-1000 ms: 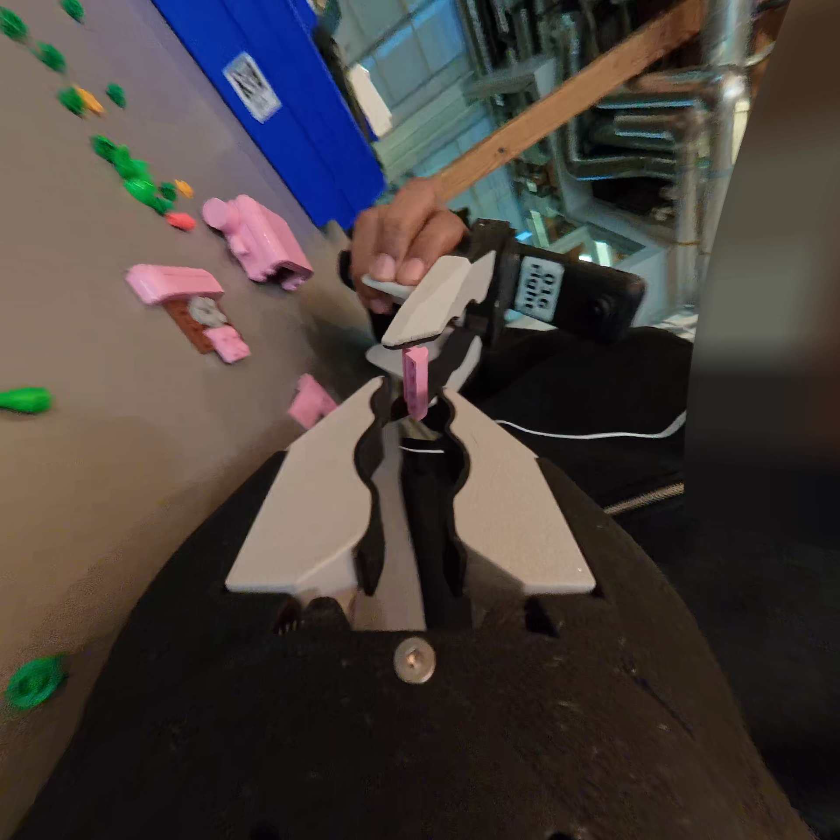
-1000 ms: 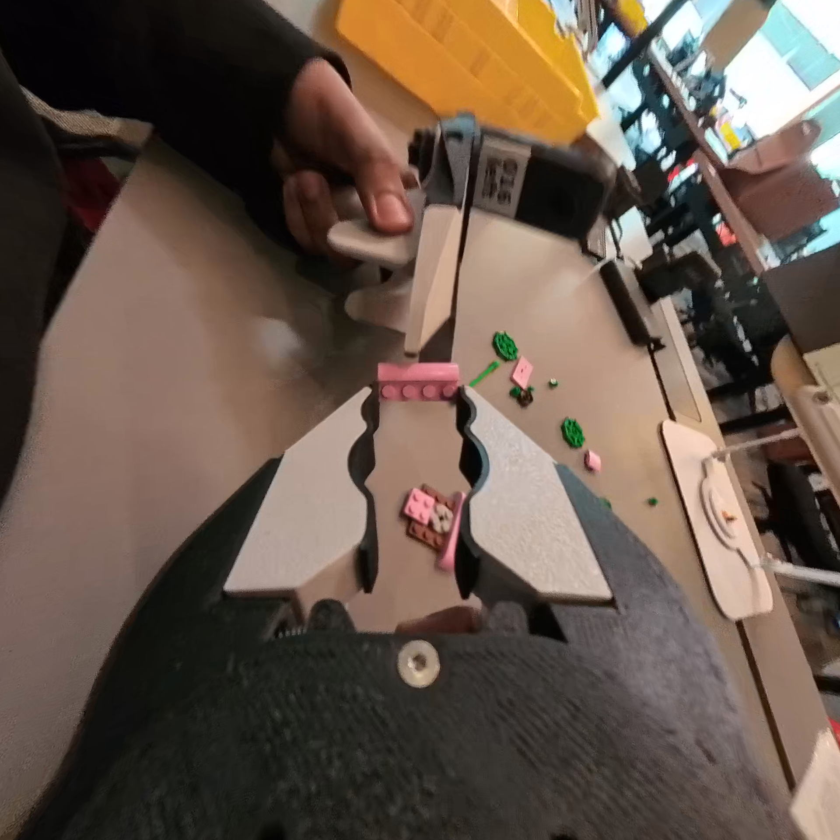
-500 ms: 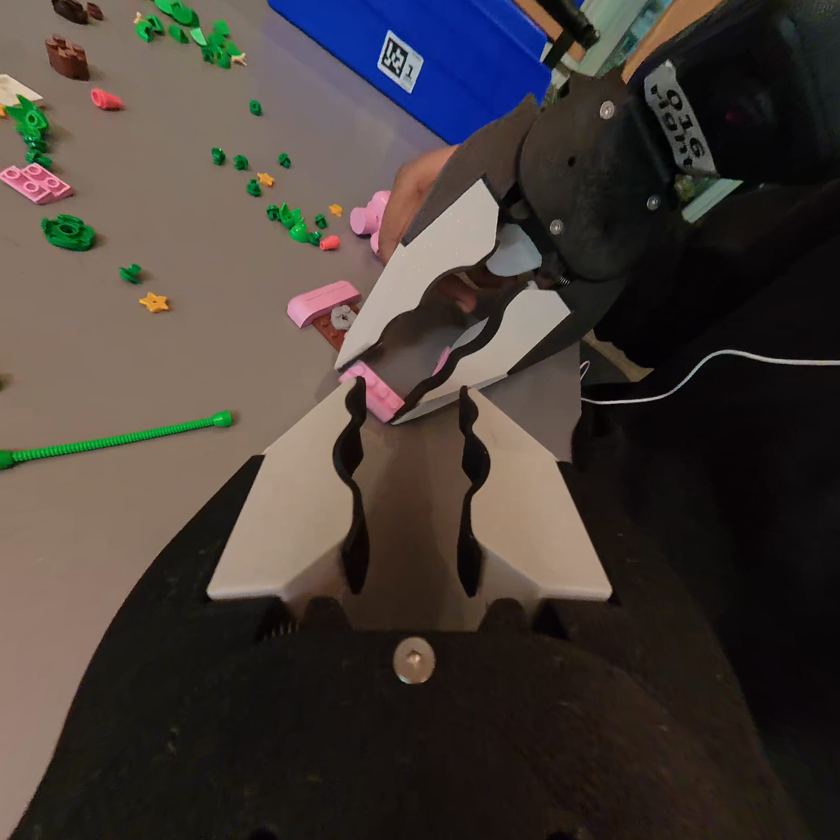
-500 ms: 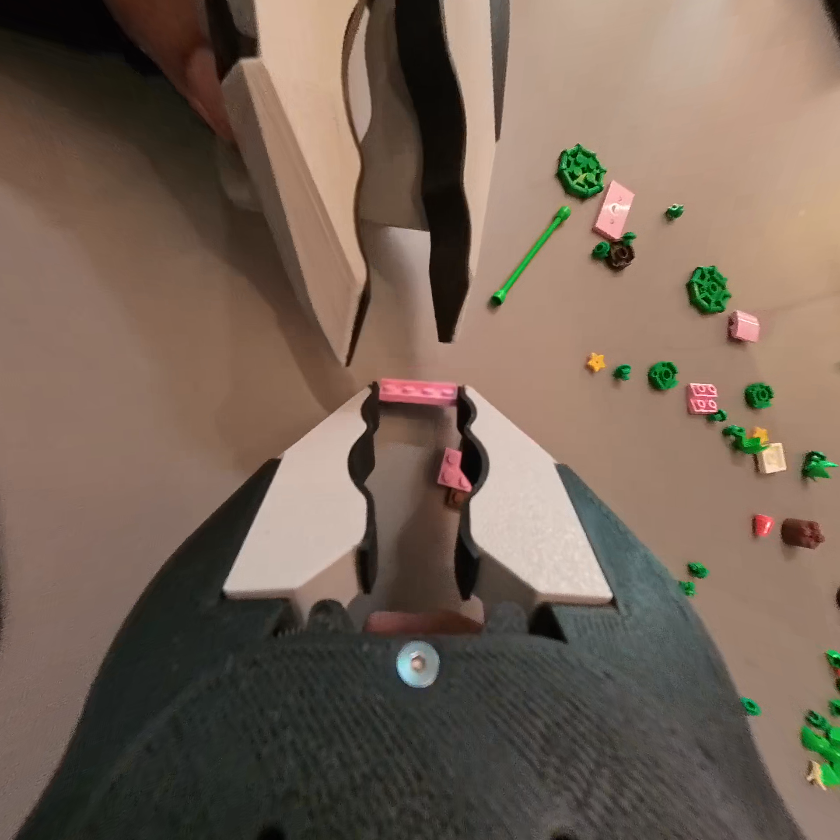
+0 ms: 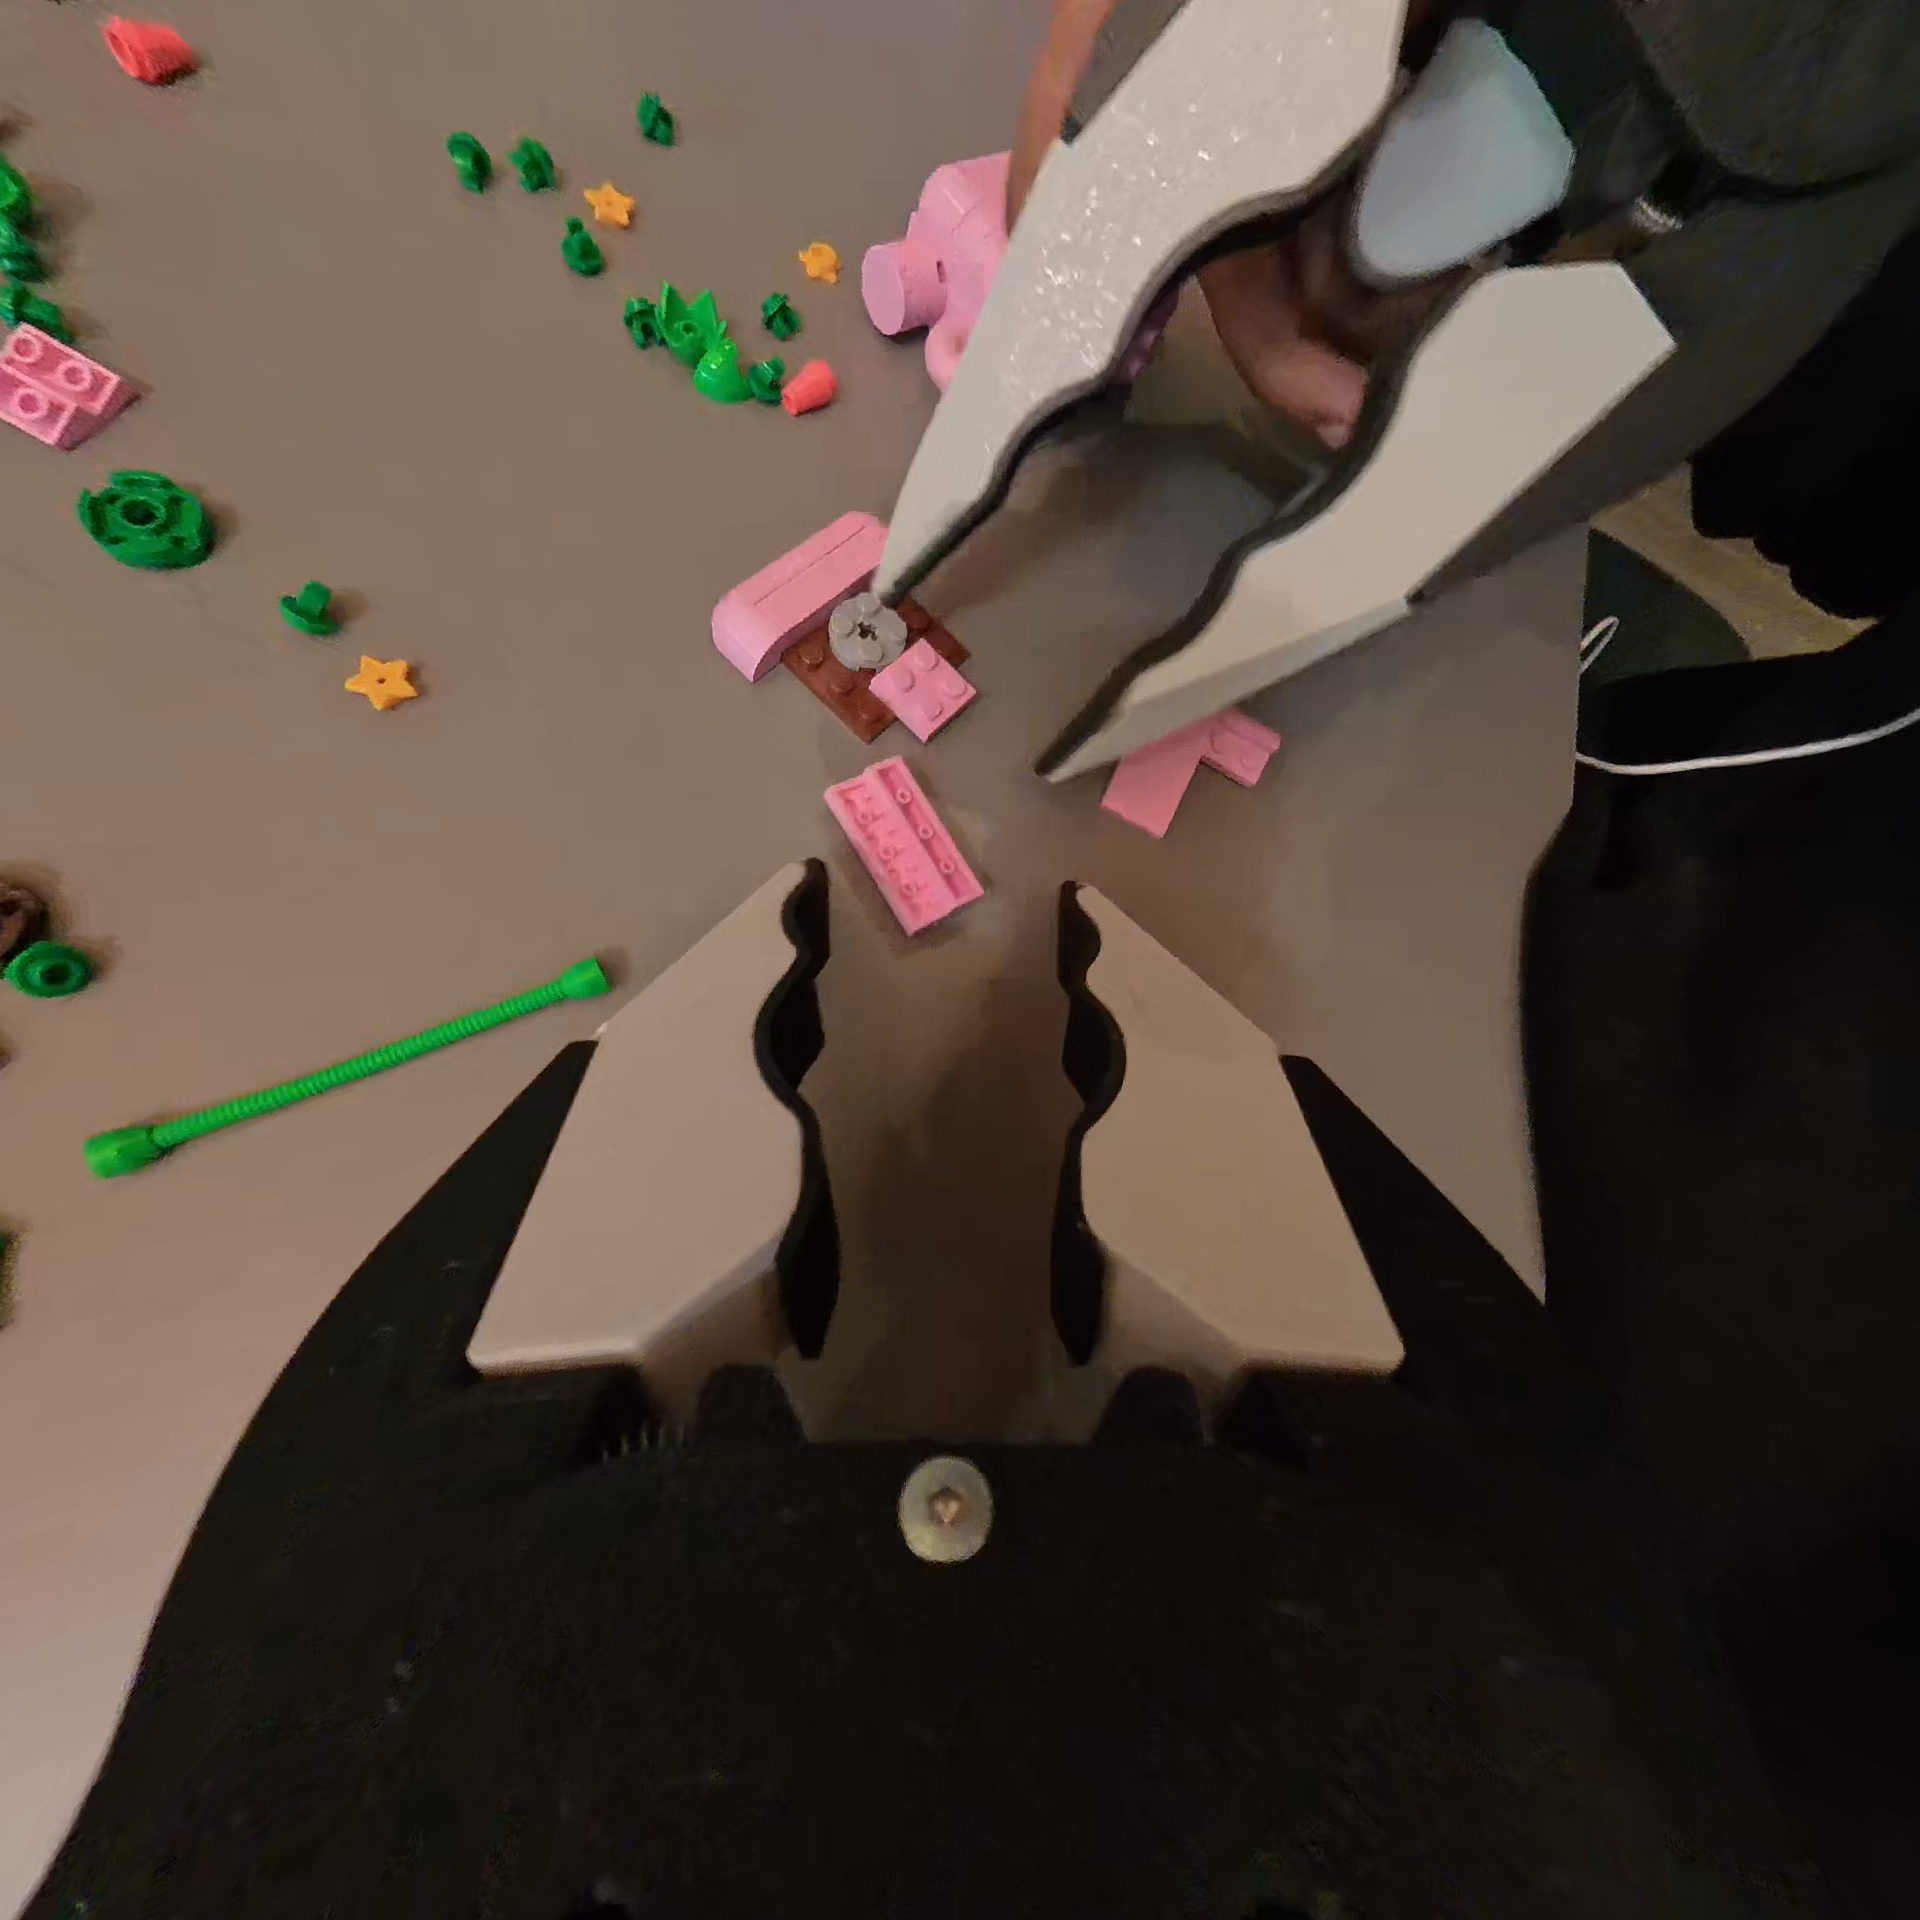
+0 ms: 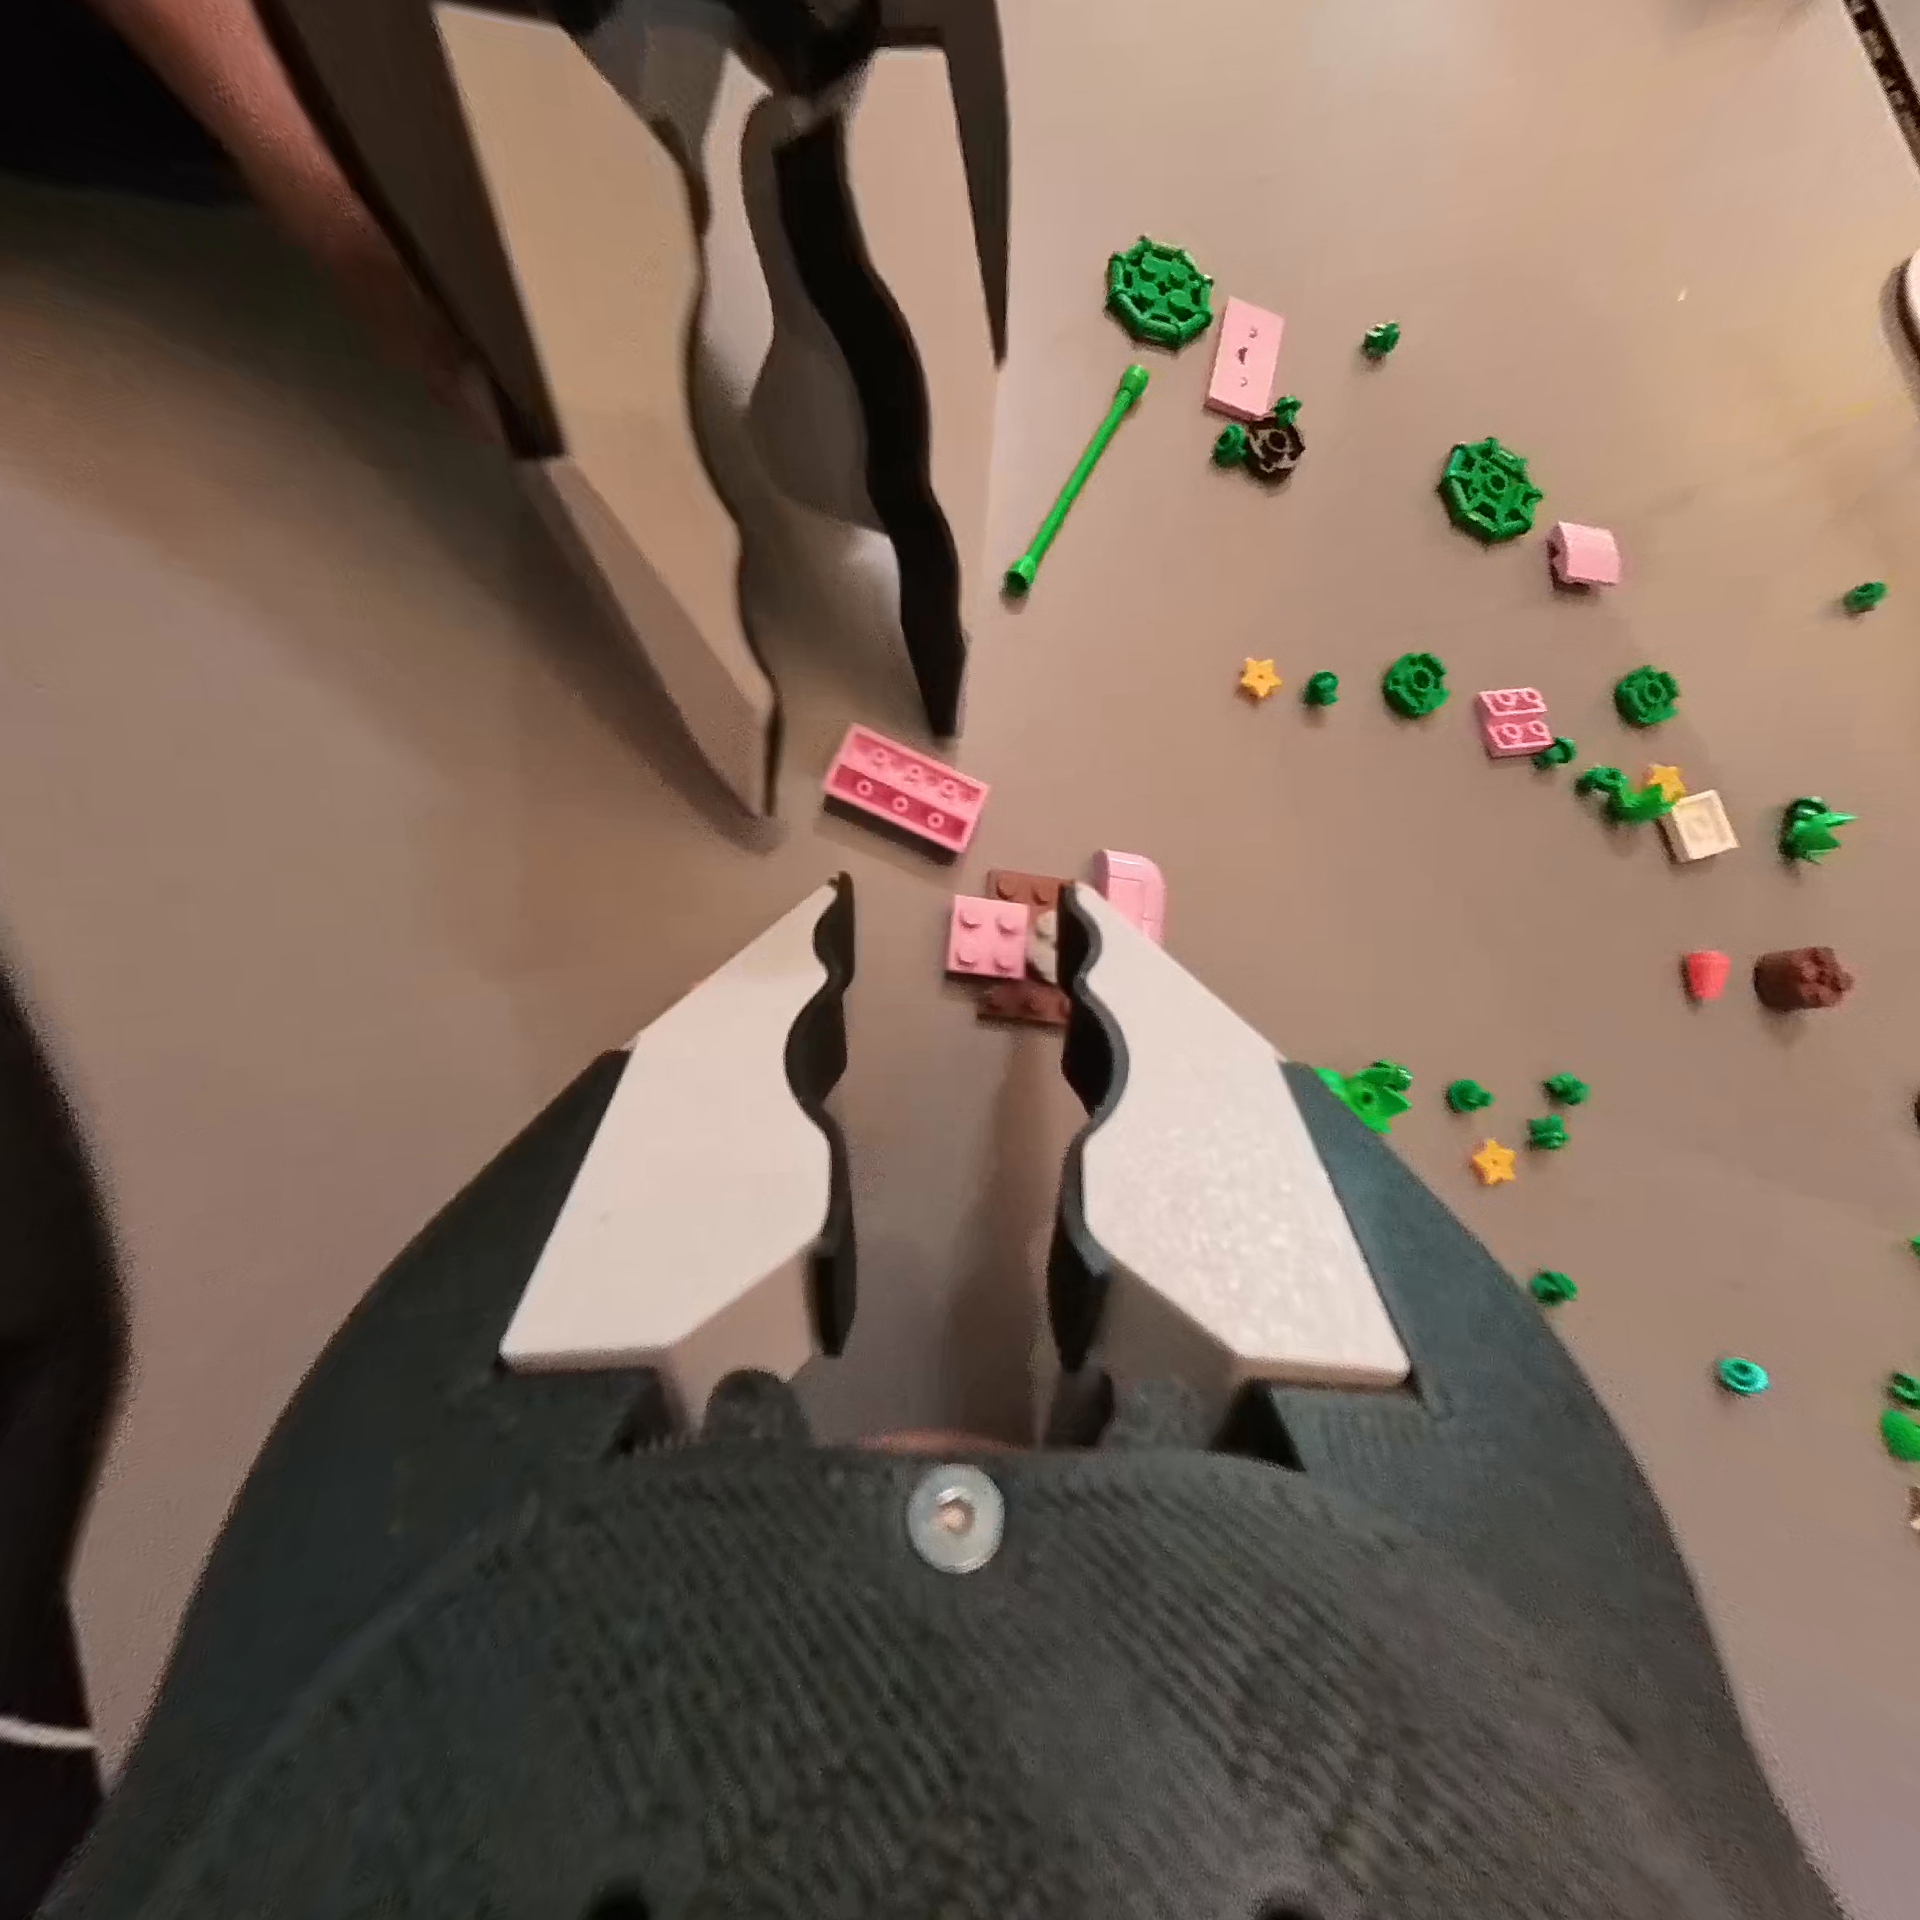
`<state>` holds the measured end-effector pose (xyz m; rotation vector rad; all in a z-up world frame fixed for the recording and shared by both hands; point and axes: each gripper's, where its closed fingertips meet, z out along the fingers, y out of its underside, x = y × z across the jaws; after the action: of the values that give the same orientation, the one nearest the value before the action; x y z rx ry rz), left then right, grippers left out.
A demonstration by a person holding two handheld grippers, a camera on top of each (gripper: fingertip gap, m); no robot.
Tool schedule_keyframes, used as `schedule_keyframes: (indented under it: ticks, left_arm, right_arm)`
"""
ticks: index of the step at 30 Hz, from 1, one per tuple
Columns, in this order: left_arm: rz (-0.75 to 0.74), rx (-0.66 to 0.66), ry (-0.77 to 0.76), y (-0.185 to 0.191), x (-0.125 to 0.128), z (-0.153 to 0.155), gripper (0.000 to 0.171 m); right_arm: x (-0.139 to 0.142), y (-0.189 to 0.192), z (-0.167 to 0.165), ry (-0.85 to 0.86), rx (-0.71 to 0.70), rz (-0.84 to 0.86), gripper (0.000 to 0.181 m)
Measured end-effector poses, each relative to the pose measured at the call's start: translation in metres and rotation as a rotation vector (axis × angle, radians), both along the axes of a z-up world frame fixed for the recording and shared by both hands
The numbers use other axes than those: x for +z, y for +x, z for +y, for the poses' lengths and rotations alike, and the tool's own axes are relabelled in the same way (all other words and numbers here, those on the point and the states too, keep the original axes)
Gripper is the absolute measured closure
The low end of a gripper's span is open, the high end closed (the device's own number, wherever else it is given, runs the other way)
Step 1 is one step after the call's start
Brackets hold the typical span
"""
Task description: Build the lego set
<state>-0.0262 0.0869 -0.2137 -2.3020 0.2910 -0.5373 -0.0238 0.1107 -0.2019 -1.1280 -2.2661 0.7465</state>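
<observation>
Now both tongs gape (empty) over pink plate [image 5: 902, 844].

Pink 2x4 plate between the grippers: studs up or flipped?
Flipped. The pink plate lies flat on the table, ribbed, socketed underside up, free of both open grippers.

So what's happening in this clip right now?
A person is building a lego set with two handheld tools. Both the left tool and the right tool are open and empty, hovering over the table. A pink plate lies upside down between them. Beside it sits a small brown-and-pink assembly, with the right tool's tip right at its grey round piece. Loose green and pink pieces are scattered around.
</observation>
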Motion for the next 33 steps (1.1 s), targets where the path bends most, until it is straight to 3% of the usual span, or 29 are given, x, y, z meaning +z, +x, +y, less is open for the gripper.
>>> schedule_keyframes:
  ticks: [3, 7, 11, 14, 19, 22, 26, 33]
  left_arm:
    - [-0.04, 0.039, -0.028, 0.0, -0.003, 0.003, 0.156]
    - [-0.128, 0.071, -0.043, 0.004, -0.001, 0.004, 0.165]
    - [-0.094, 0.096, 0.082, 0.003, 0.016, 0.008, 0.17]
    - [0.034, 0.133, 0.161, -0.004, 0.025, 0.009, 0.17]
    - [0.39, 0.233, 0.352, -0.024, 0.048, 0.012, 0.171]
    - [0.577, 0.27, 0.447, -0.029, 0.062, 0.012, 0.171]
    - [0.799, 0.33, 0.535, -0.034, 0.081, 0.009, 0.171]
    - [0.941, 0.335, 0.563, -0.031, 0.088, 0.007, 0.17]
  right_arm:
    - [-0.002, 0.001, -0.006, 0.005, 0.008, 0.013, 0.144]
    - [0.0, -0.001, -0.008, -0.035, -0.009, 0.029, 0.144]
    - [0.012, -0.009, -0.003, -0.133, -0.092, 0.07, 0.153]
    - [0.026, -0.013, 0.002, -0.239, -0.151, 0.115, 0.158]
    - [0.05, -0.013, 0.002, -0.28, -0.145, 0.248, 0.178]
    - [0.061, -0.016, -0.001, -0.501, -0.212, 0.24, 0.175]
    - [0.074, -0.023, -0.01, -1.079, -0.37, 0.138, 0.159]
    - [0.088, -0.033, -0.008, -1.492, -0.471, 0.2, 0.164]
